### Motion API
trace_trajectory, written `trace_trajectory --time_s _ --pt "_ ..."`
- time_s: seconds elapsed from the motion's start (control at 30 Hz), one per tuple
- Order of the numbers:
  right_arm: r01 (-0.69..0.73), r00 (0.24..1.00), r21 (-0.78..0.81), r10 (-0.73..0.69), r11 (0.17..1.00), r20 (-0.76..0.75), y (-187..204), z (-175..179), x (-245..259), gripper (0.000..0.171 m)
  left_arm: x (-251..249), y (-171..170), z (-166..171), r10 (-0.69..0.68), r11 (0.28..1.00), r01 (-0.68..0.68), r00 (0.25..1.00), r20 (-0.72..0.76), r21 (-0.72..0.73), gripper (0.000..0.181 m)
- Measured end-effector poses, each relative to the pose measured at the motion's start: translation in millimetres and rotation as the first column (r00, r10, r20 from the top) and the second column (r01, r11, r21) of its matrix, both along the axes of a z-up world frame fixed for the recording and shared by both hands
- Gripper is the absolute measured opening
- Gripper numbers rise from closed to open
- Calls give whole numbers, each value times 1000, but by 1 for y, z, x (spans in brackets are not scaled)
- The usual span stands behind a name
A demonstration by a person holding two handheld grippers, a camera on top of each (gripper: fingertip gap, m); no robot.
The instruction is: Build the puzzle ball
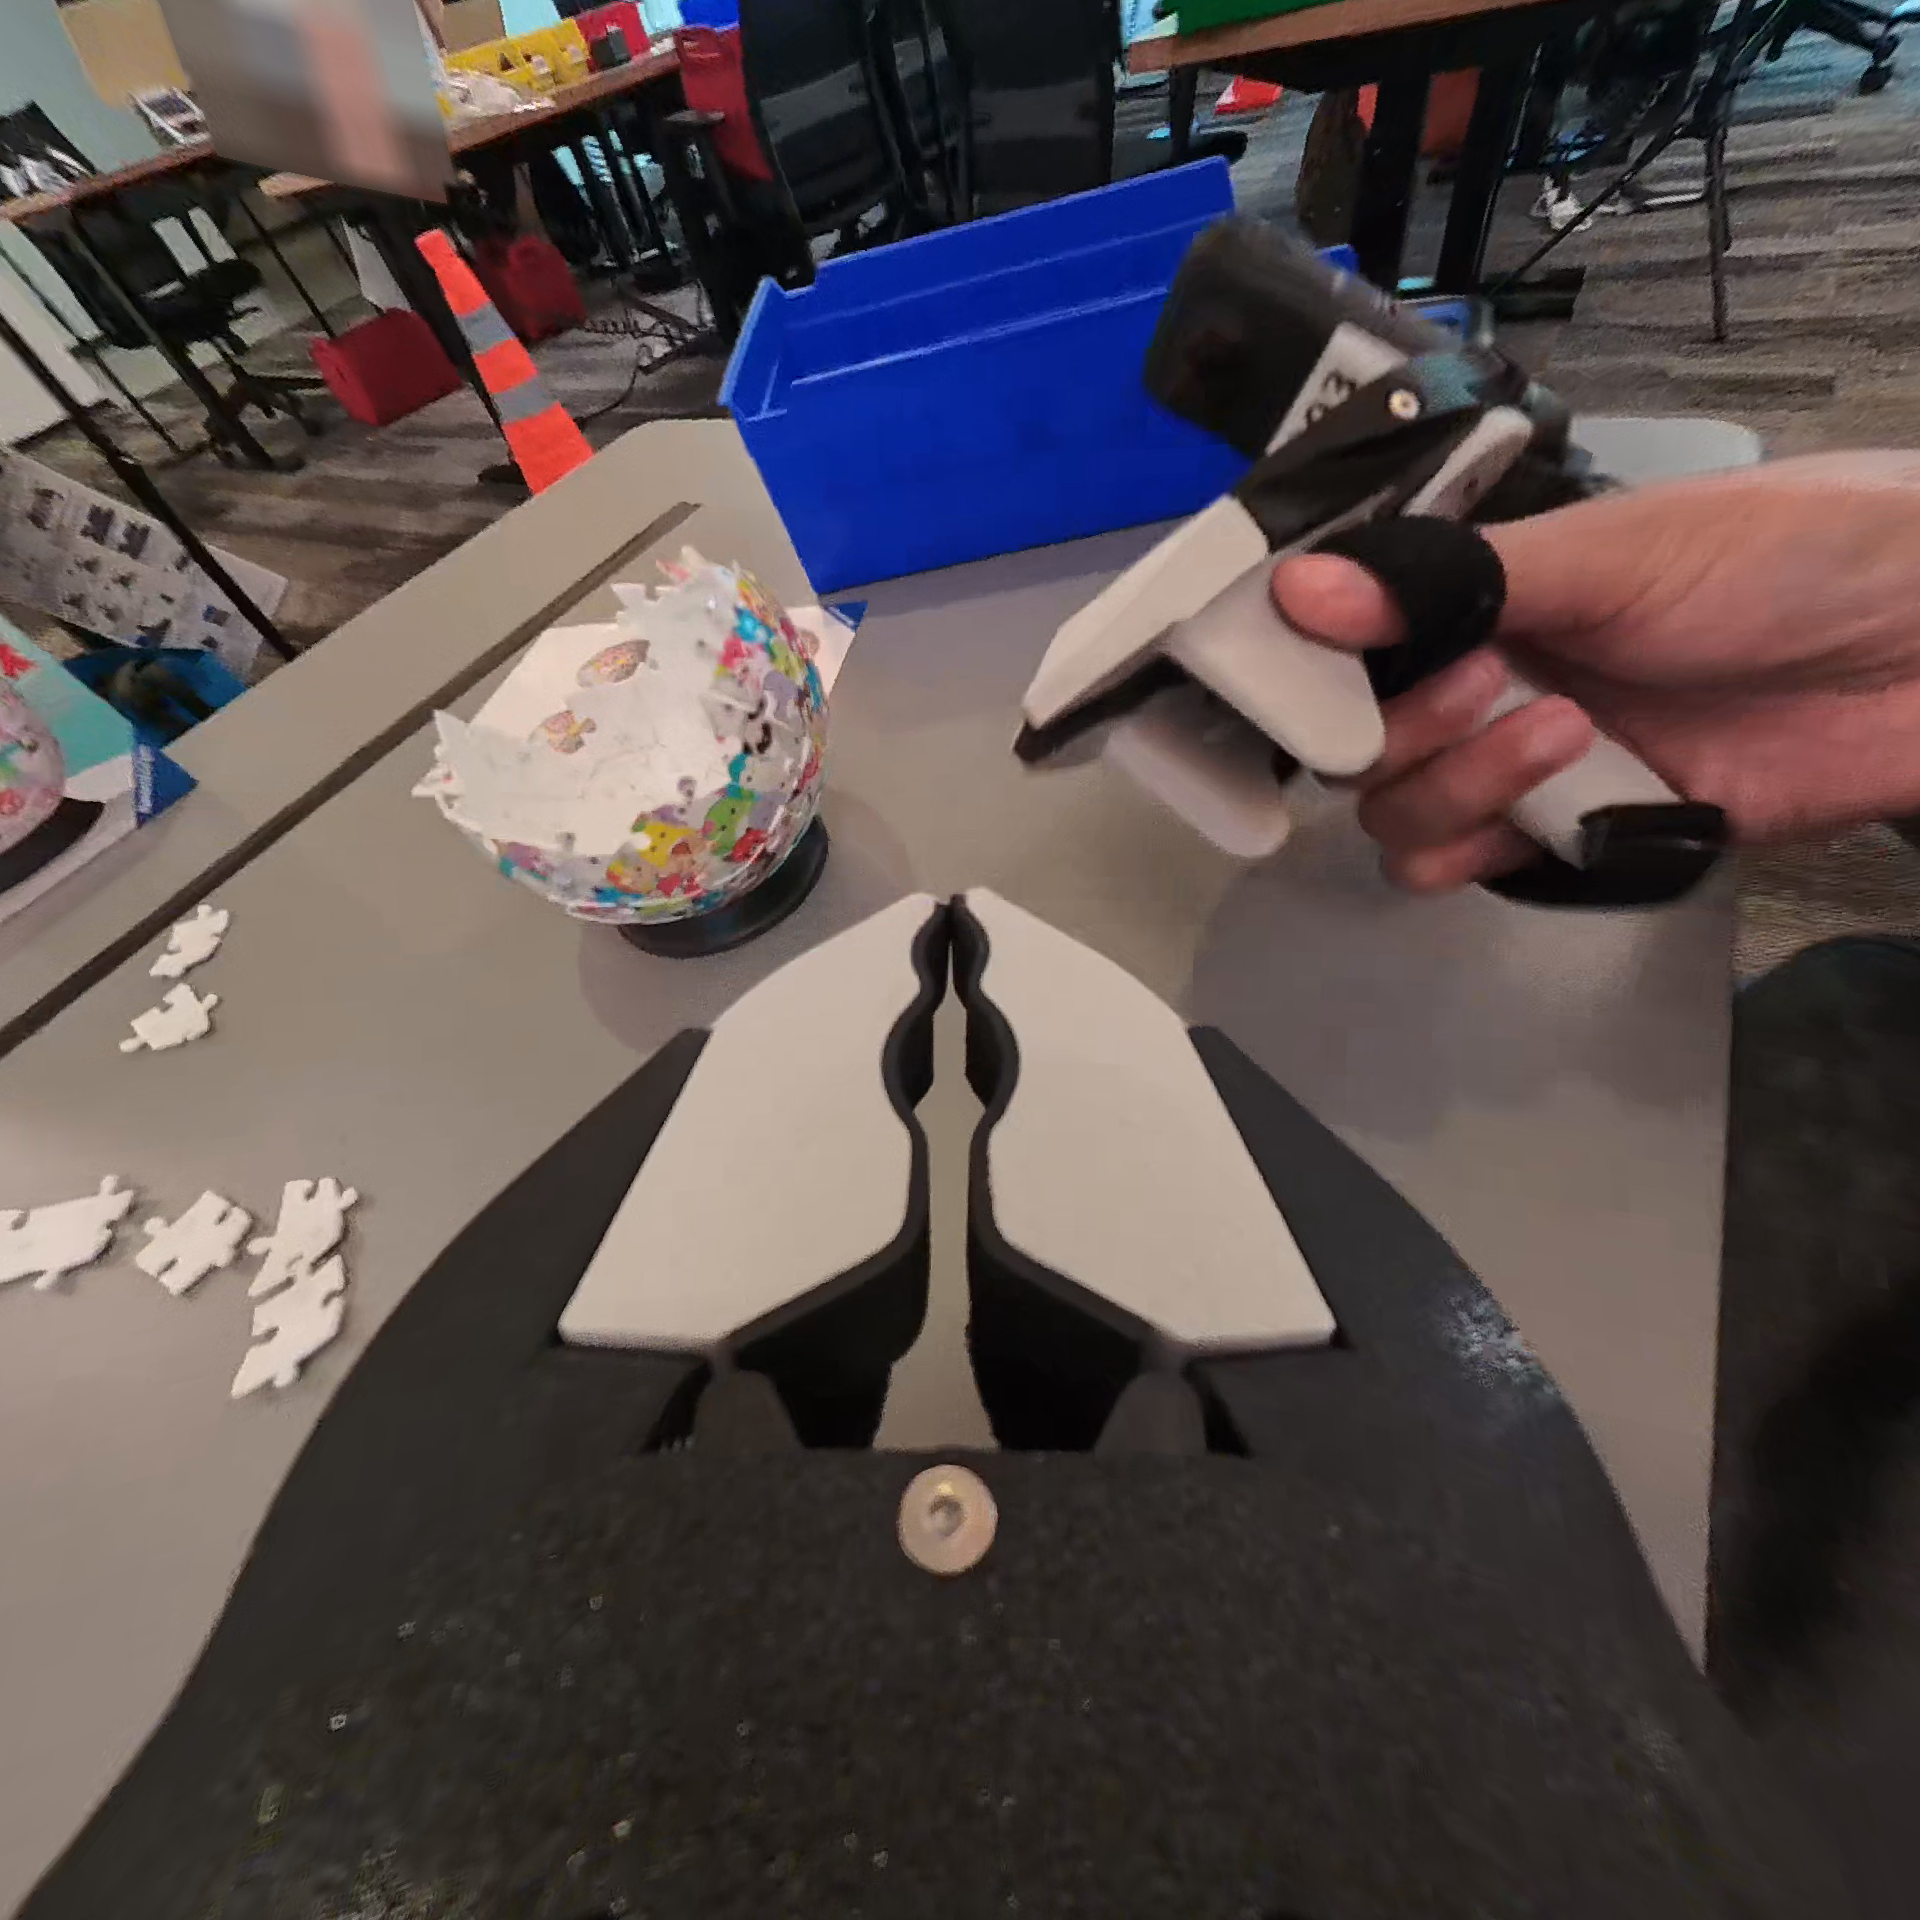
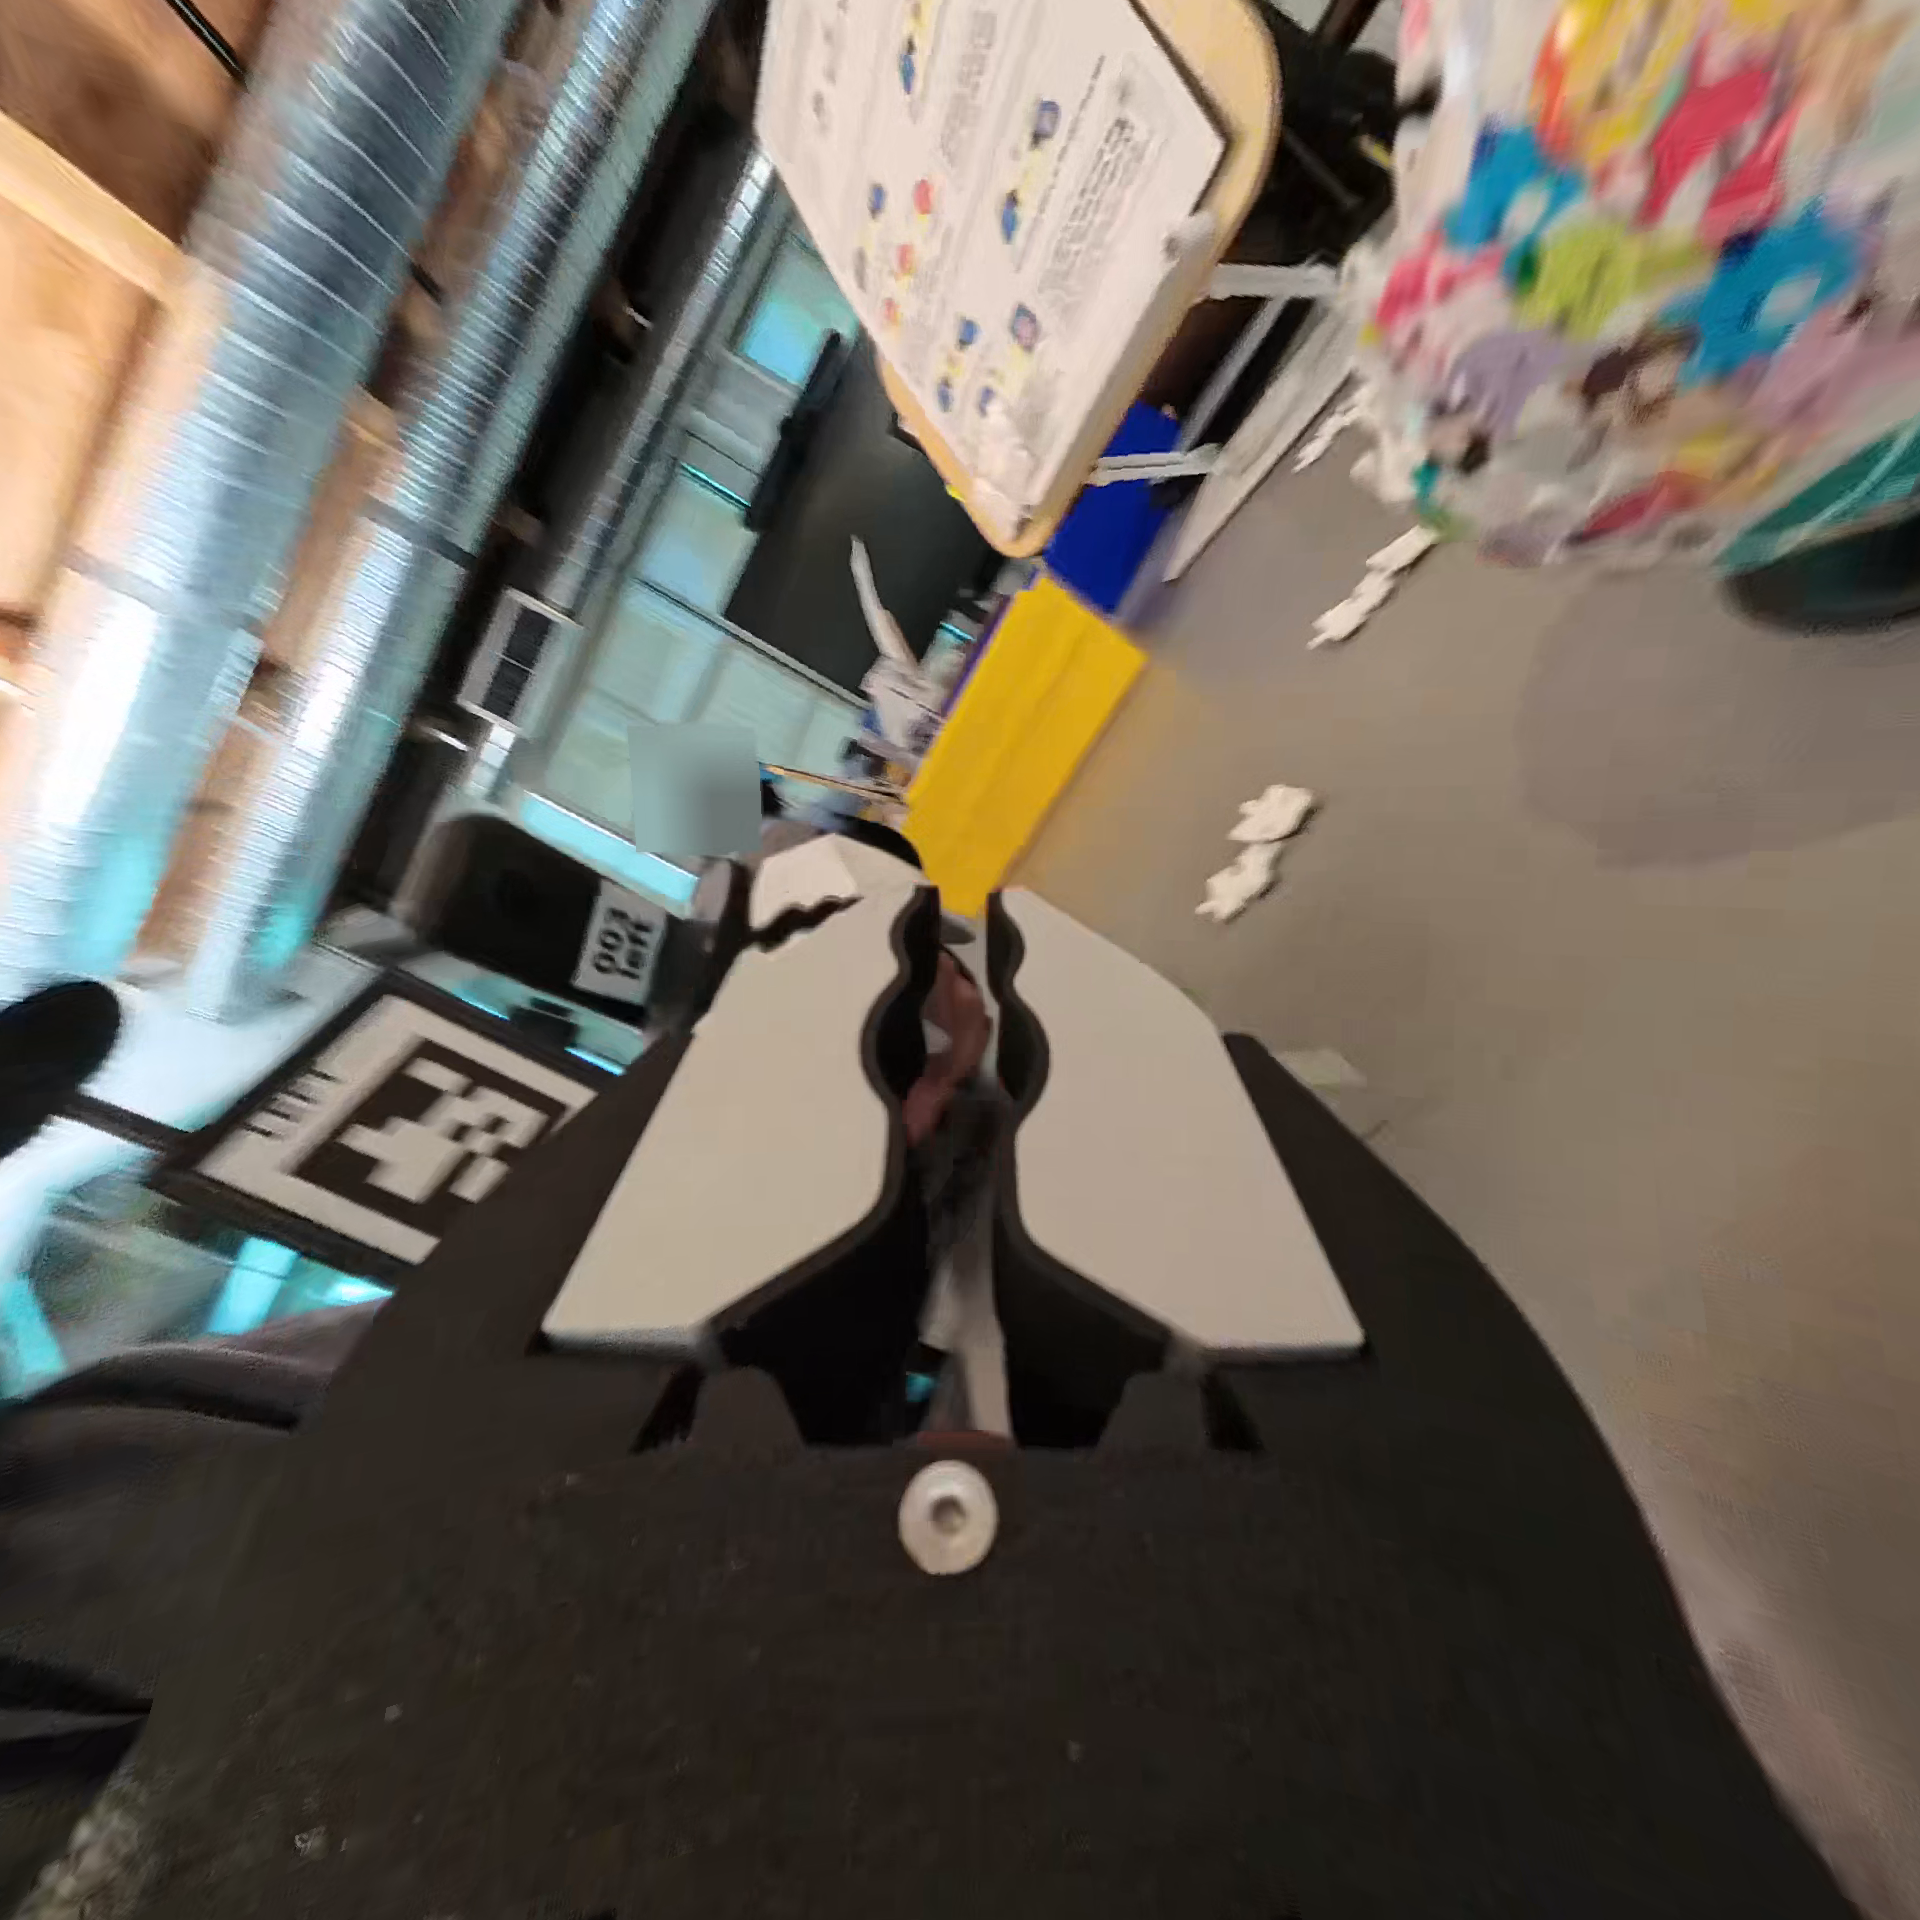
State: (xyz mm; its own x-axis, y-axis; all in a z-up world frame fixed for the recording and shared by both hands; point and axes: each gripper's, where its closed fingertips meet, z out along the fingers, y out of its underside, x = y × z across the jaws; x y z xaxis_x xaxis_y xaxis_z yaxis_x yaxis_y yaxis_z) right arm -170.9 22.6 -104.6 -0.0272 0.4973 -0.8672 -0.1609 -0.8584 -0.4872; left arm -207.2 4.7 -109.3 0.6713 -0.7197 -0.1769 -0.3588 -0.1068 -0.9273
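Note:
The half-built puzzle ball [image 1: 665, 758] stands on a black ring stand on the grey table [image 1: 1403, 1091], open side up and white inside. It shows blurred at the top right of the right wrist view [image 2: 1662, 260]. Several loose white puzzle pieces [image 1: 291, 1278] lie to the left. My left gripper [image 1: 951, 906] is shut and empty, just in front of the ball. My right gripper [image 2: 961, 906] has a narrow gap at its tips and nothing visible in it. It is tilted on its side to the right of the ball, held by a hand [image 1: 1195, 727].
A blue bin [image 1: 987, 416] stands behind the ball. The puzzle's box [image 1: 62, 748] is at the far left edge. An orange cone [image 1: 499, 343] stands on the floor beyond. The right wrist view shows a yellow bin [image 2: 1029, 727], an instruction sheet [image 2: 997, 208] and more loose pieces [image 2: 1262, 842]. The gap from one gripper's tips to the other's is roughly 5 cm.

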Motion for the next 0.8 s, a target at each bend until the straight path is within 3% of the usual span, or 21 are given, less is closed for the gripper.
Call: trace_trajectory --time_s 0.13,0.27,0.33,0.4,0.63,0.8 --pt "-39 966 276 -34 960 255 10 -9 14 16 -16 1 -12 -9 999 8 1000 -22 -52 0" --pt "-344 776 581 -126 737 618 2 -39 24 30 -29 -4 -34 -26 994 16 996 -84 -111 0" --pt "-522 697 600 -102 606 710 -20 -53 22 38 -32 -5 -42 -31 989 17 995 -96 -147 11" --pt "-602 639 584 -109 544 761 -30 -67 23 37 -31 -5 -45 -41 984 25 995 -89 -178 26" --pt "-738 430 452 -166 502 887 -23 -110 36 38 -21 -12 -57 -96 973 73 991 -95 -217 31" --pt "-737 409 460 -216 495 887 -17 -114 36 23 -14 -16 -58 -116 967 96 991 -73 -237 31"
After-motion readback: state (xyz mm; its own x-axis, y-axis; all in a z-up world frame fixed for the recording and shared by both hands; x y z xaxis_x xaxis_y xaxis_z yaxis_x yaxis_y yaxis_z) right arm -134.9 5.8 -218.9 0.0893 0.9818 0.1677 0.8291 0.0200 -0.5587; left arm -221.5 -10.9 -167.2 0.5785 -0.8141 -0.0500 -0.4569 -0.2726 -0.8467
